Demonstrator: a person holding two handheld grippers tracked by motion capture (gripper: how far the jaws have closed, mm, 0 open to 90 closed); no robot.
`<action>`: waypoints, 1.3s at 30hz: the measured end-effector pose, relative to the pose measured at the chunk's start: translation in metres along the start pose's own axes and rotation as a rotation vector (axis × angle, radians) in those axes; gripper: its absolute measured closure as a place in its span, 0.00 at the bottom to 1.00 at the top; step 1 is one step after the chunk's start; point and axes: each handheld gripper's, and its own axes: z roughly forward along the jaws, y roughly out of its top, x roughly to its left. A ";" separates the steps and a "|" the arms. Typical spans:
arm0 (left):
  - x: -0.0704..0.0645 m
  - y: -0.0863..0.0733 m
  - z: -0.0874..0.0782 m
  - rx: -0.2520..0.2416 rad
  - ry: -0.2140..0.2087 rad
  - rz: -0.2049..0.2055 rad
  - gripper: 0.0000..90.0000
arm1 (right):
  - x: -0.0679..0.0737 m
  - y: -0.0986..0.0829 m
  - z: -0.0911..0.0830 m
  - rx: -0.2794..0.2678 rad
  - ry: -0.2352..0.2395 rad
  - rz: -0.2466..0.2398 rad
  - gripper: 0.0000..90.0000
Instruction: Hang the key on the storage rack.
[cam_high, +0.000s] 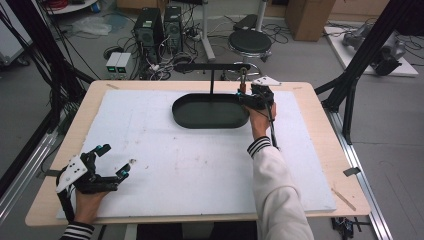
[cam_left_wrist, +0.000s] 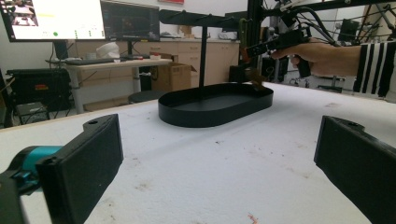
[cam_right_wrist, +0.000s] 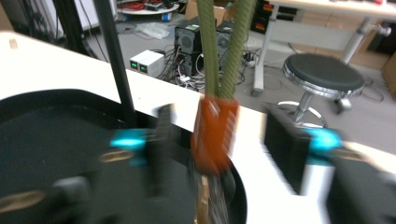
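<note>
Olive-green cord loop with an orange tab (cam_right_wrist: 215, 126): hung straight down from the right end of the thin black metal crossbar (cam_high: 210, 66), long axis vertical, tab at the bottom, just over the right rim of the black oval tray (cam_high: 210, 125). Something small and metallic dangled under the tab, too blurred to name.

Right gripper (cam_right_wrist: 222, 140): reached in level from the near side, jaws spread to a middling width and standing one on each side of the tab. A sliver of gap seemed to show on both sides in the right gripper view, so probably not yet clamped, though heavily smeared. Seen in the high view at the tray's right end (cam_high: 243, 96), with the hand behind it and the striped cuff over the white foam board (cam_high: 175, 165).

Left gripper (cam_high: 116, 160): lay wide open and empty at the near left corner of the board, well apart from the tray, aimed across at it (cam_left_wrist: 219, 158).

Judged the nearer hand by far: the right. Tab already between those jaws, so the coming move looked like a plain squeeze across the tab's flat faces, then a lift up and sideways off the bar's end. Risk, as judged: a swinging cord slipping out before closure.
</note>
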 end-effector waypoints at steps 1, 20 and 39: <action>0.000 0.000 0.000 0.001 -0.002 0.003 0.02 | 0.000 0.000 0.000 0.000 0.000 -0.002 0.26; 0.000 0.000 0.000 0.005 0.006 0.003 0.02 | -0.011 -0.015 -0.121 -0.139 0.273 -0.038 0.00; -0.001 0.000 0.001 0.007 0.006 0.001 0.02 | -0.019 -0.132 -0.204 -0.295 0.262 -0.041 0.00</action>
